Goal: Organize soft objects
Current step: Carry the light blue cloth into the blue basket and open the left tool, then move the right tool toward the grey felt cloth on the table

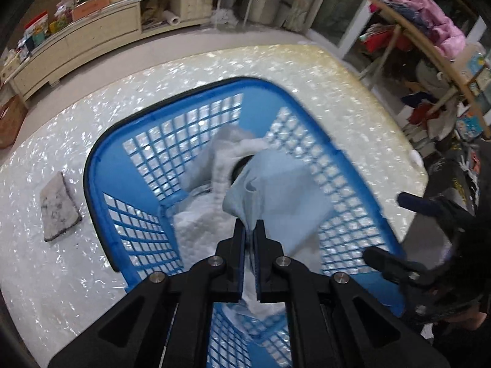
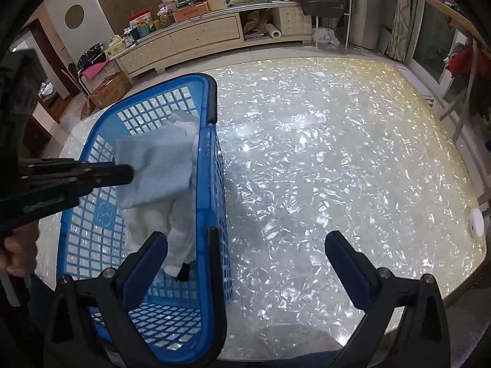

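Note:
A blue plastic basket (image 1: 101, 165) stands on the pearly white table; it also shows in the right wrist view (image 2: 211, 165). My left gripper (image 1: 249, 230) is shut on a light blue cloth (image 1: 276, 196) and holds it over the basket; the same gripper (image 2: 130, 174) and cloth (image 2: 156, 168) show in the right wrist view. White fluffy cloths (image 1: 202, 227) lie in the basket under it, also seen in the right wrist view (image 2: 153, 220). My right gripper (image 2: 245, 245) is open and empty, straddling the basket's right wall near the table's front edge; it also shows in the left wrist view (image 1: 389, 230).
A grey folded cloth (image 1: 58, 205) lies on the table (image 2: 337, 153) left of the basket. A small white round object (image 2: 477, 224) sits at the table's right edge. A cluttered low cabinet (image 2: 202, 36) stands behind, a rack with clothes (image 1: 429, 30) at the right.

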The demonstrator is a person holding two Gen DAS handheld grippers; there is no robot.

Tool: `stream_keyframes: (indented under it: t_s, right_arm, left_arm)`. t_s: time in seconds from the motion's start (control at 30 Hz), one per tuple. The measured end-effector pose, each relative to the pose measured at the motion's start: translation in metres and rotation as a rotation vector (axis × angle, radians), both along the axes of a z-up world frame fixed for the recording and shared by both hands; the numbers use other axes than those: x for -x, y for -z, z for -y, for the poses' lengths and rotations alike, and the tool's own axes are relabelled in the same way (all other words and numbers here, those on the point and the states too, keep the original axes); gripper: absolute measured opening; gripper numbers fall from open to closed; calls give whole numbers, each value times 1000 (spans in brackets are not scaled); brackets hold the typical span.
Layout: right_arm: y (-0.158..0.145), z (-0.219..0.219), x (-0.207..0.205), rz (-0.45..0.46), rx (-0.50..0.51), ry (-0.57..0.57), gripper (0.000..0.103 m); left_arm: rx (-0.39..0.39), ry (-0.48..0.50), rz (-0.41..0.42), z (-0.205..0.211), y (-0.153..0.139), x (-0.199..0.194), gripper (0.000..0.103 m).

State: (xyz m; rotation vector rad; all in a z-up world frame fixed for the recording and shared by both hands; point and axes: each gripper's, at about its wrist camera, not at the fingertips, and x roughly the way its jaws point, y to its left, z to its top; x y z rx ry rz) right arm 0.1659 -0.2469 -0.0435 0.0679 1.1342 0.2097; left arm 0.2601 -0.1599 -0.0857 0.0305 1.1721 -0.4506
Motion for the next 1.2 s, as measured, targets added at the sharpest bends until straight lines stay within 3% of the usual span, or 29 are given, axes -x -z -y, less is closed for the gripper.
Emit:
stream_keyframes:
  t_s: [0.17, 0.4, 0.5, 0.53, 0.57, 0.77, 0.9, 1.07, 1.1, 1.2]
  right_arm:
    - [2, 0, -2, 0, -15, -7, 103]
    - [2, 0, -1, -4, -10, -10, 103]
    - [-3, 0, 2, 4, -1, -7, 103]
    - [-5, -1, 3, 7, 3, -8, 103]
    - [-7, -2, 4, 10, 4, -10, 103]
    - [-22, -13, 9, 42, 33, -18, 103]
    - [-34, -32, 12, 67, 42, -44, 103]
    - [-49, -64, 14, 101, 41, -92, 103]
    - [-50, -70, 14, 106, 42, -99, 103]
    - [-56, -90, 14, 120, 40, -128, 103]
  left_arm:
    - [-42, -16, -18, -4, 16, -9, 4]
    - [-72, -10, 18, 4, 13, -3, 6]
    - [-75, -31, 47, 2, 7, 0, 26]
    - [-69, -33, 56, 0, 4, 2, 41]
    - [-67, -37, 64, -2, 1, 4, 45]
    - [-133, -48, 155, -17, -23, 26, 55]
    - [-116, -24, 170, -32, -38, 43, 56]
    - [-111, -47, 200, -63, -52, 66, 74]
    - [-107, -57, 202, -69, -53, 68, 82]
    - [-111, -98, 213, -93, -58, 76, 85]
